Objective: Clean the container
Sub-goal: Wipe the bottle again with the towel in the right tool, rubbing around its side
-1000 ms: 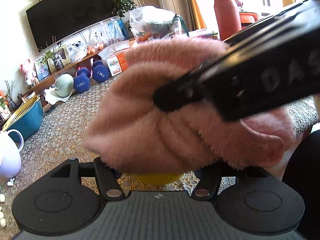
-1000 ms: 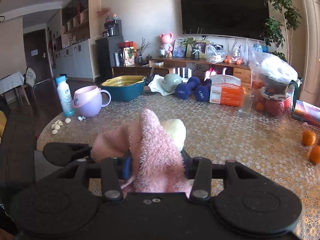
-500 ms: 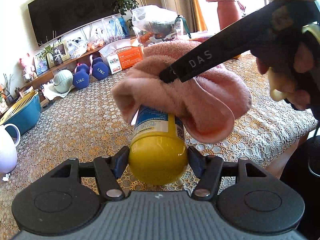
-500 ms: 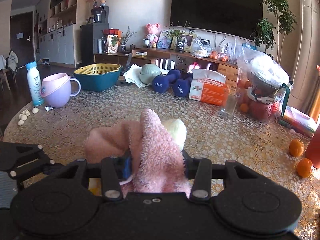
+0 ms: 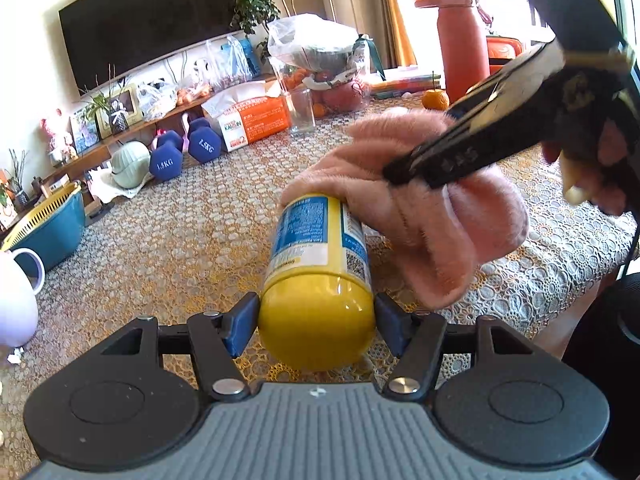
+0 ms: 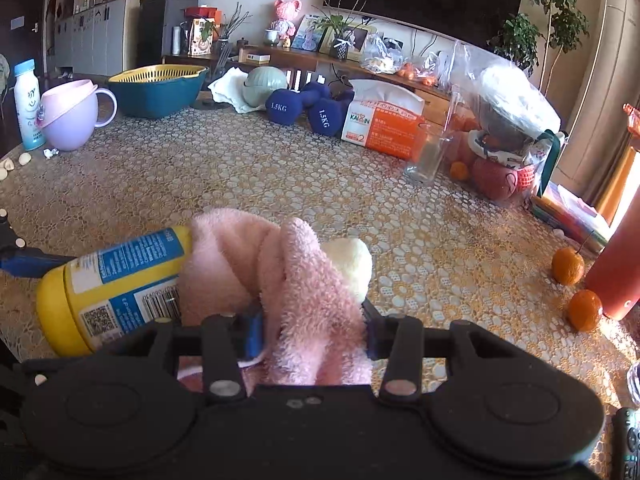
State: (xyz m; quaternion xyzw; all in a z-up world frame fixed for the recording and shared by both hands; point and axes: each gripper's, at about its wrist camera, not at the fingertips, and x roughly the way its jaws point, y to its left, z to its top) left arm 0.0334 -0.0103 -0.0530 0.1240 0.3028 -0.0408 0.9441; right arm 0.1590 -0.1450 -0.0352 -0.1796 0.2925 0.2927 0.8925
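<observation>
A yellow container (image 5: 318, 280) with a blue and white label lies on its side, above the lace tablecloth, its rounded end toward the left wrist camera. My left gripper (image 5: 316, 320) is shut on that end, blue pads on both sides. My right gripper (image 6: 310, 330) is shut on a fluffy pink cloth (image 6: 280, 280). The pink cloth (image 5: 432, 208) wraps the container's far end and upper right side. In the right wrist view the container (image 6: 108, 284) sticks out to the left of the cloth. A hand (image 5: 592, 172) holds the right gripper (image 5: 404, 172).
At the back of the table (image 6: 280, 184) stand two blue dumbbells (image 6: 304, 108), an orange tissue box (image 6: 384, 124), a clear glass (image 6: 428, 156), a bagged fruit basket (image 6: 508, 128), a teal colander (image 6: 158, 88) and a purple cup (image 6: 70, 118). Two oranges (image 6: 576, 284) and a red bottle (image 6: 616, 264) sit right.
The pink cloth has slid from over the whole container toward its far end and right side, uncovering the yellow base and label. The right gripper moved back and right.
</observation>
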